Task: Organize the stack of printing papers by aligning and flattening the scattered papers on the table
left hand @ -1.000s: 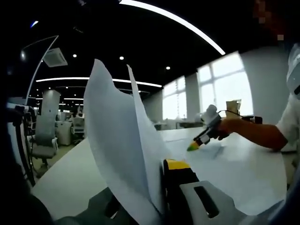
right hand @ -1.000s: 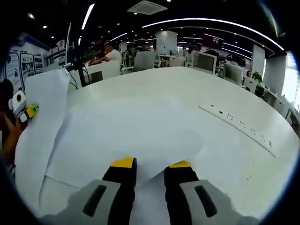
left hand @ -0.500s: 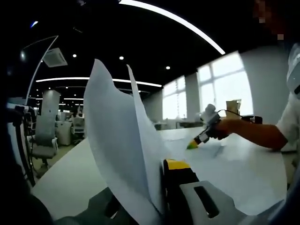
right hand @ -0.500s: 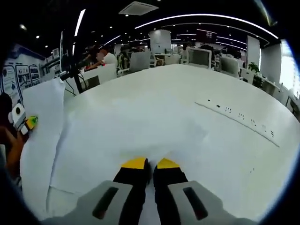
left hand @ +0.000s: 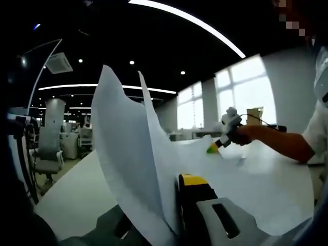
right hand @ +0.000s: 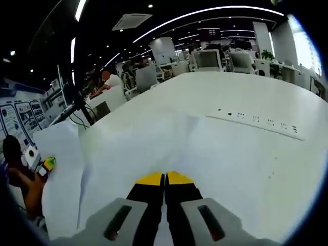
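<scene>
Left gripper view: open-plan office, white worktop [left hand: 77,189], ceiling light strips.
Left gripper [left hand: 169,215] pinches upright curved papers [left hand: 128,159]; at right, right gripper [left hand: 221,142] has risen, lifting a sheet [right hand: 133,148] its fingers [right hand: 177,187], spread a second ago, now clamp.

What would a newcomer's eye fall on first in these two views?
In the left gripper view, the white paper sheets rearing up from the left gripper. In the right gripper view, the right gripper, its yellow-tipped fingers shut on a sheet lifting off the white table.
</scene>
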The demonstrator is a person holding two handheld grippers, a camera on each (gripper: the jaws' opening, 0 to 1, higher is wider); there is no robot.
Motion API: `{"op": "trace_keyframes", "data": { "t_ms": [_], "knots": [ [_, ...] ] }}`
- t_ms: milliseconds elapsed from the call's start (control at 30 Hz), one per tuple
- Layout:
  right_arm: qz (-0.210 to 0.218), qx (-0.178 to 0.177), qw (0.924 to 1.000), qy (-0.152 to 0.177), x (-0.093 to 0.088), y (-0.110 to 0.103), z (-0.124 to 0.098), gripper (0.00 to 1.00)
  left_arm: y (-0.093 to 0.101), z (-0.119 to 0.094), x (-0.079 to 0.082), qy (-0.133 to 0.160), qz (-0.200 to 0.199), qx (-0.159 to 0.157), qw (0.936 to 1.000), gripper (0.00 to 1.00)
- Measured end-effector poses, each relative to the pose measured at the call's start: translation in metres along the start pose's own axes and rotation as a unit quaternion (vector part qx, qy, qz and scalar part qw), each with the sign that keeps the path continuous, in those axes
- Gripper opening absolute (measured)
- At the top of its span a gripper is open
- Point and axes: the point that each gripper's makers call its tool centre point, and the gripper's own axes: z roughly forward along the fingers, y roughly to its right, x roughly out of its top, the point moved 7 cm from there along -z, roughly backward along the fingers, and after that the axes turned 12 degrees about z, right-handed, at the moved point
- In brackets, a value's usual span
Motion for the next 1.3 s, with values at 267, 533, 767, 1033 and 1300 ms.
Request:
{"op": "trace_keyframes", "data": {
  "t_ms": [267,533,767,1033,1300],
  "knots": [
    [-0.016,0.009,0.9997,0.017,0.010,-0.011,-0.014,0.00,-0.001,0.000,-0.001,-0.003,0.001,0.000,1.0000,0.09],
    [-0.018,0.022,0.9992,0.030,0.014,-0.016,-0.021,0.00,0.000,0.001,-0.001,-0.007,0.003,0.001,1.0000,0.09],
    [-0.014,0.036,0.9985,0.038,0.017,-0.020,-0.026,0.00,0.002,0.001,-0.002,-0.012,0.006,0.000,0.9999,0.09],
    [-0.024,0.047,0.9972,0.052,0.023,-0.031,-0.037,0.00,0.002,0.002,-0.003,-0.019,0.007,-0.002,0.9998,0.09],
    [-0.033,0.043,0.9968,0.059,0.026,-0.033,-0.042,0.00,0.003,0.003,-0.005,-0.024,0.008,-0.006,0.9997,0.09]
  ]
}}
